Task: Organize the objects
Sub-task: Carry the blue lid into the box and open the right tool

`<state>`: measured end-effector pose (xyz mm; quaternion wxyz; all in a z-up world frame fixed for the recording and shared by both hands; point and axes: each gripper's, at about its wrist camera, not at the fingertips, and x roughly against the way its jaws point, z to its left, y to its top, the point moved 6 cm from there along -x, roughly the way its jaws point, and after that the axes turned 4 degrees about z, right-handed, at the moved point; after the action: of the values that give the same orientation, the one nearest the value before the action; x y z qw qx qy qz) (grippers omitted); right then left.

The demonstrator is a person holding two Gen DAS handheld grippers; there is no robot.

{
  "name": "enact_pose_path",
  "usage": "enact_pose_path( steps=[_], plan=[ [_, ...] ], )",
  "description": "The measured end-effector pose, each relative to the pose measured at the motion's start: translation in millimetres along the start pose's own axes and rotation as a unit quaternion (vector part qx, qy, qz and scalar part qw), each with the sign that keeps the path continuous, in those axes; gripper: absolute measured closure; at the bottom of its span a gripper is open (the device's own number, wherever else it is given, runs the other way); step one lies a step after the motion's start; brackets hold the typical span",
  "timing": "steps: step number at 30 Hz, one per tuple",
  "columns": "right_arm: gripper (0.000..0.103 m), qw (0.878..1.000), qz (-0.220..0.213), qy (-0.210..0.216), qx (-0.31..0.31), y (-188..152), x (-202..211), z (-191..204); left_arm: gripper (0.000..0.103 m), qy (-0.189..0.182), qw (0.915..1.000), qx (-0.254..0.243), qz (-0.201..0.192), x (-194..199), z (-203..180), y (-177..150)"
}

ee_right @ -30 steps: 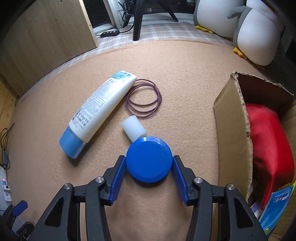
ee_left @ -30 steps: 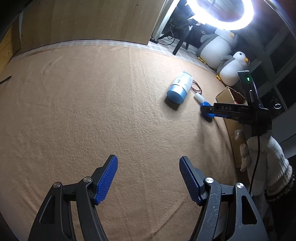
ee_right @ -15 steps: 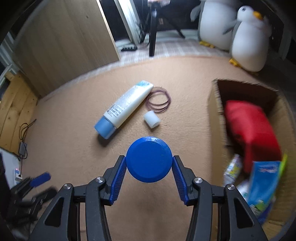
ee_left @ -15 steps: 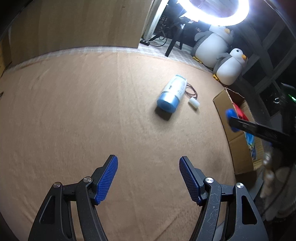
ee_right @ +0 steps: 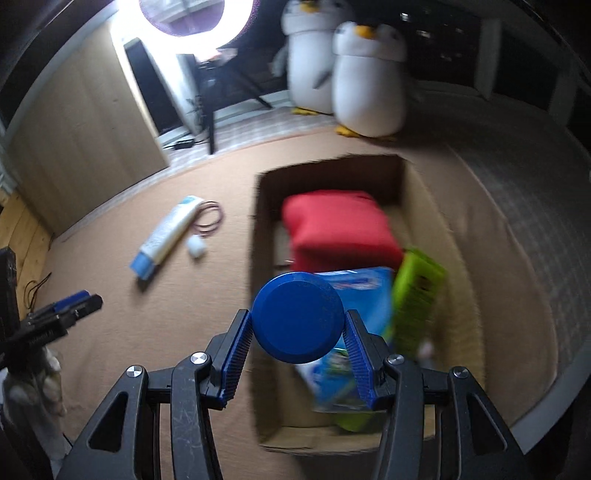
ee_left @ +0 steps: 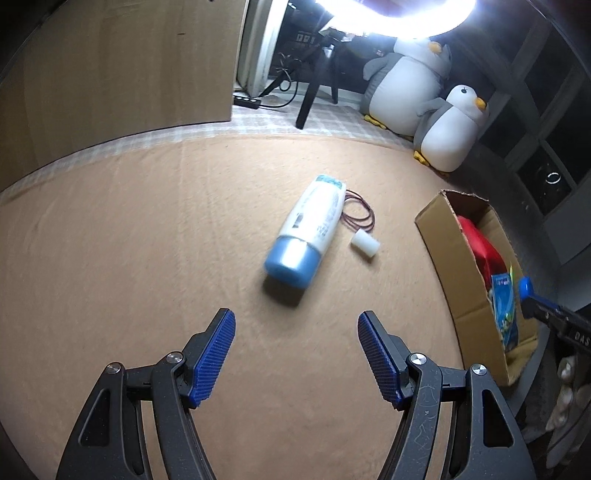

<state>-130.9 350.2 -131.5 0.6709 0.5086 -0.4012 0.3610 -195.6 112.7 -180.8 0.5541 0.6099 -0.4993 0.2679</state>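
My right gripper [ee_right: 297, 345] is shut on a round blue lid [ee_right: 297, 316] and holds it in the air over the near left part of an open cardboard box [ee_right: 258, 229]. The box holds a red pouch [ee_right: 338, 225], a blue packet [ee_right: 364, 284] and a green item [ee_right: 415, 291]. My left gripper [ee_left: 295, 356] is open and empty above the tan carpet. Ahead of it lie a white tube with a blue cap [ee_left: 304, 236], a small white cylinder [ee_left: 365, 244] and a purple wire loop [ee_left: 360, 218]. The box also shows at the right [ee_left: 447, 258].
Two plush penguins [ee_left: 424, 96] stand beyond the carpet at the back right. A wooden panel [ee_left: 110, 66] stands at the back left. A ring light [ee_right: 184, 22] on a tripod and cables stand behind the carpet. A grey floor strip borders the box's right side.
My right gripper has lifted the blue lid off the carpet and carried it right, over the box. My left gripper has moved closer to the tube.
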Motion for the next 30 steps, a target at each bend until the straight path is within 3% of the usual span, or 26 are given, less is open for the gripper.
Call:
enact_pose_path(
  steps=[7, 11, 30],
  plan=[
    [0.056, 1.0, 0.001, -0.014, -0.01, -3.1, -2.7, -23.7, 0.031, 0.012, 0.9999, -0.007, 0.005, -19.2, -10.6, 17.3],
    [0.042, 1.0, -0.011, -0.023, -0.006, 0.0, 3.1, -24.2, 0.031, 0.02, 0.9998, -0.009, 0.003, -24.0, -11.7, 25.5],
    [0.036, 0.998, -0.042, 0.038, 0.035, -2.7, 22.3, 45.2, 0.031, 0.048, 0.9985, -0.028, 0.003, -36.1, -11.5, 53.9]
  ],
)
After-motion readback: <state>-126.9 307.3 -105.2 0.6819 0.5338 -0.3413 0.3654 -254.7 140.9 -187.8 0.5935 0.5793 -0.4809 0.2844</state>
